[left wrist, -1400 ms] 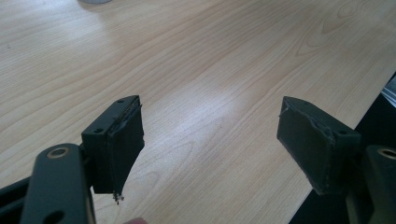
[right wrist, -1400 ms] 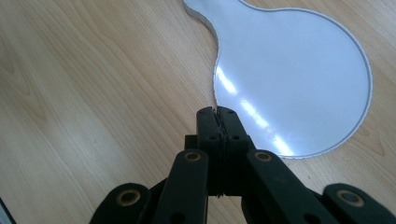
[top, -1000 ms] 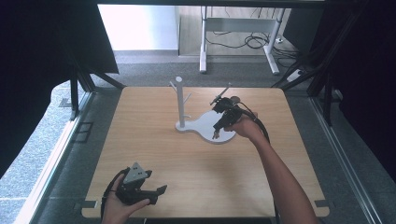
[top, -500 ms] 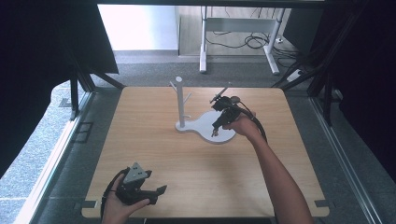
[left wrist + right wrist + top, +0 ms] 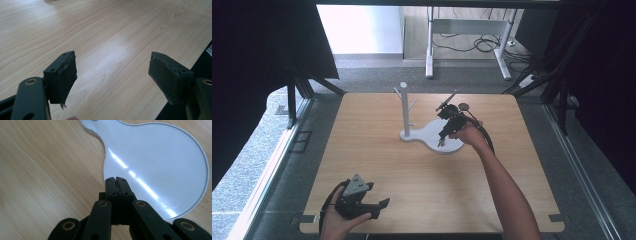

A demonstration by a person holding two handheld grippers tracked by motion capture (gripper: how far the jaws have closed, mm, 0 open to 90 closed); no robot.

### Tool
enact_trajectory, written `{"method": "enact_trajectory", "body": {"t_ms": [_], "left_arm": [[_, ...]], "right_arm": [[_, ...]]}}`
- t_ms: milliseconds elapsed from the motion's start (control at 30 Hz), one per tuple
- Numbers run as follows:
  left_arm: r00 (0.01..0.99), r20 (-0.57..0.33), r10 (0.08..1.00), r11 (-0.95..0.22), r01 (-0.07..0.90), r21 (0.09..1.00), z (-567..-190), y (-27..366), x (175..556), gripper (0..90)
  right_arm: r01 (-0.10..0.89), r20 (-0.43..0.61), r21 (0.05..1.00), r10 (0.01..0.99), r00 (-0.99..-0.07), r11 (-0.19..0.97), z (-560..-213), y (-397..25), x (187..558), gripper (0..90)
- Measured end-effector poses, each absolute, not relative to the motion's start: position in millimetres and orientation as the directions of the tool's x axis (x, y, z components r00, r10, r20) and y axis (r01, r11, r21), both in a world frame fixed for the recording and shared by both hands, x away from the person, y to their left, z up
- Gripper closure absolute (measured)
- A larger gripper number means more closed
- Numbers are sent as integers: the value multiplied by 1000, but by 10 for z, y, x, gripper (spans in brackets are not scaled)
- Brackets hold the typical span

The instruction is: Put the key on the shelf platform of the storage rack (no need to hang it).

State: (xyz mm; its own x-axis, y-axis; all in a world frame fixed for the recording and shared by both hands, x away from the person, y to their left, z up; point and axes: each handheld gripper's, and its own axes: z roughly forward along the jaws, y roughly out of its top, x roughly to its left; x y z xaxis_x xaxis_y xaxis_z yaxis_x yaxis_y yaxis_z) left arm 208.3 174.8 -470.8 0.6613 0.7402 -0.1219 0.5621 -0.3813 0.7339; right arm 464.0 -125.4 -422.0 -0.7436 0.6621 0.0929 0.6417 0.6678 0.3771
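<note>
1. in the lower left of the high view, the left gripper [image 5: 379,207] is held by a hand [image 5: 337,224] near the table [image 5: 377,150] edge, with a grey plate on its top.
2. in the left gripper view, its jaws stand wide apart, released, with bare wood between them.
3. at the centre right of the high view, the right gripper [image 5: 441,142] points down to the white stand base [image 5: 432,131].
4. in the right gripper view, the jaws are clenched together, grasping nothing, their tips over the edge of the white base [image 5: 160,162].
5. the white post [image 5: 404,107] rises upright from the narrow end of the base, to the left of the right gripper.
</note>
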Motion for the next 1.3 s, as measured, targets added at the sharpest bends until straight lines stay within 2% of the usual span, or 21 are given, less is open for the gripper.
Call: {"method": "enact_trajectory", "body": {"t_ms": [367,1300], "left_arm": [[664,-122,738,-384,563,732,-4712,1744,2086,230],[662,-122,740,-381,561,735,-4700,1766,2082,230]], "right_arm": [[669,97,366,688,-719,647,-4383,-1303,4731,896],[705,88,383,737,-671,597,-4470,-1324,4923,894]]}}
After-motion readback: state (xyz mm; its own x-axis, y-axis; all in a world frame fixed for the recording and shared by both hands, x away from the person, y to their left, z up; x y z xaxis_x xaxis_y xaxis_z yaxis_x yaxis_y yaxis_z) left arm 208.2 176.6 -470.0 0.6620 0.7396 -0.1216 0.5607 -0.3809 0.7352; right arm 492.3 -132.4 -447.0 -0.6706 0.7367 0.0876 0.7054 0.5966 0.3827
